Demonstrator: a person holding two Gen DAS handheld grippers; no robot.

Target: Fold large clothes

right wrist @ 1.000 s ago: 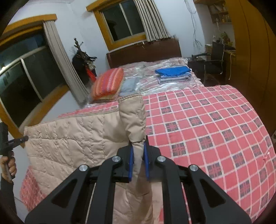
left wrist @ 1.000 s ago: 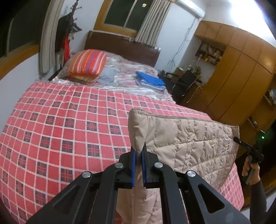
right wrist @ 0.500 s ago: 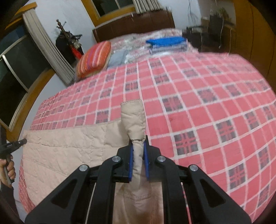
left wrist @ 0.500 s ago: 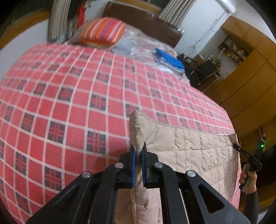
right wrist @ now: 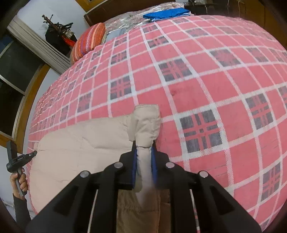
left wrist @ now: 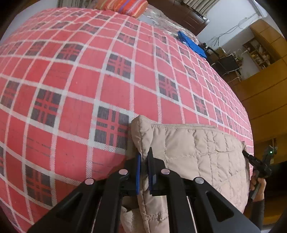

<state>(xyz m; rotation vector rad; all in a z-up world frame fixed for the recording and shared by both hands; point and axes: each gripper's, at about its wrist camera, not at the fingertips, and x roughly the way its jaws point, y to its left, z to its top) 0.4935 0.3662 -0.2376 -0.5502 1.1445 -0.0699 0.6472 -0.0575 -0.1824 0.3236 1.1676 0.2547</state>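
Observation:
A beige quilted garment [left wrist: 193, 154] lies stretched across the near part of a bed with a red plaid cover [left wrist: 80, 80]. My left gripper [left wrist: 144, 157] is shut on its left top corner, which sticks up between the blue pads. In the right wrist view the same beige garment [right wrist: 80, 139] spreads to the left, and my right gripper [right wrist: 144, 148] is shut on its right top corner. Each view shows the other gripper far off at the garment's opposite end, held by a hand [left wrist: 258, 186]. The garment's lower part hangs below the fingers, hidden.
A striped orange pillow [right wrist: 89, 41] and folded blue clothes [right wrist: 165, 13] lie at the head of the bed. A wooden wardrobe [left wrist: 265, 100] stands to the right, a desk with a chair [left wrist: 226, 62] beyond. A window and curtain [right wrist: 35, 46] are on the left wall.
Both grippers have come down and tipped forward, bringing the garment's top edge from held up in the air to low over the plaid cover. Both stay shut on its corners.

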